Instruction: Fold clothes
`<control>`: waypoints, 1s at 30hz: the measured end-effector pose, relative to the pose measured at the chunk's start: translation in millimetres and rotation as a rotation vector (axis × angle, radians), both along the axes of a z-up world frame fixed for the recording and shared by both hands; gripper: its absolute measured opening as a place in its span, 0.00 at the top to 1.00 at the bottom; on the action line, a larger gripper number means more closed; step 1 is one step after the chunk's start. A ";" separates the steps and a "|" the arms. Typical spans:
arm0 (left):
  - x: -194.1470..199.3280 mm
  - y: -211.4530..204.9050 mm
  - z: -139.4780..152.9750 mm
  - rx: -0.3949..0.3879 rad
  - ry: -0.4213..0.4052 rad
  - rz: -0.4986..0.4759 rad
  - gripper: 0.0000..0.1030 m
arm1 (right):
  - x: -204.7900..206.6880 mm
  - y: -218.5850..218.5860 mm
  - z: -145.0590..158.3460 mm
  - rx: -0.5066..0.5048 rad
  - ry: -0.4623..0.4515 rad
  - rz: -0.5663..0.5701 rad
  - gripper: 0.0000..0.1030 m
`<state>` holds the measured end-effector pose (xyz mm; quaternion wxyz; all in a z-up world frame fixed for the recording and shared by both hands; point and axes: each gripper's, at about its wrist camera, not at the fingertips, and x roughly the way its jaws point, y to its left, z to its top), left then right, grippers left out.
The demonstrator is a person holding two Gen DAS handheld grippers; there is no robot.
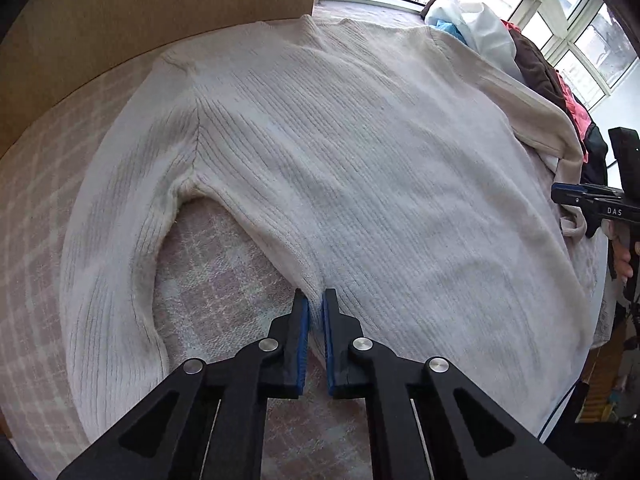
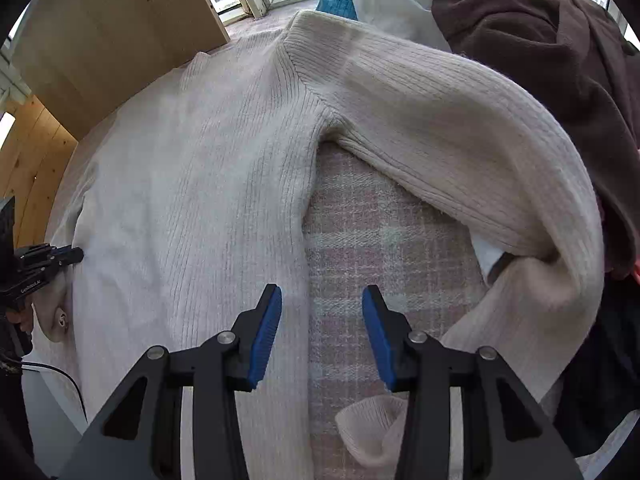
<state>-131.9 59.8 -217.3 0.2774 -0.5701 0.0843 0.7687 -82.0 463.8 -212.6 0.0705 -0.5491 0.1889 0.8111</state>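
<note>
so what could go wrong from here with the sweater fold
1. The left gripper is nearly shut at the side edge of the cream ribbed knit sweater; it may pinch only one layer, so the fold drags unevenly.
2. The right gripper is open, straddling the sweater's edge and the pink plaid cover; closing could catch the cover too.
3. The right sleeve lies against the dark brown garment in the pile and may snag it.

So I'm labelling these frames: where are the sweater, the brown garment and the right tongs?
sweater (image 1: 340,152): left wrist view, middle of the ribbed body.
brown garment (image 2: 540,32): right wrist view, its upper folds.
right tongs (image 2: 322,300): right wrist view, midway between the tips.
</note>
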 end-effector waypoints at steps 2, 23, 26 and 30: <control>2.4 -7.4 6.6 0.013 0.014 0.000 0.95 | -13.5 2.0 -4.7 -0.014 0.012 0.001 0.59; 36.8 -42.3 34.9 0.017 0.042 0.038 0.78 | 23.0 -16.7 35.4 0.137 -0.004 0.095 0.69; 81.3 -47.6 34.7 0.062 -0.001 0.030 0.78 | 63.2 -30.0 40.9 0.109 -0.008 0.138 0.69; 140.6 -54.7 34.4 0.120 -0.058 0.021 0.75 | 120.6 -53.4 28.8 0.057 -0.049 0.177 0.68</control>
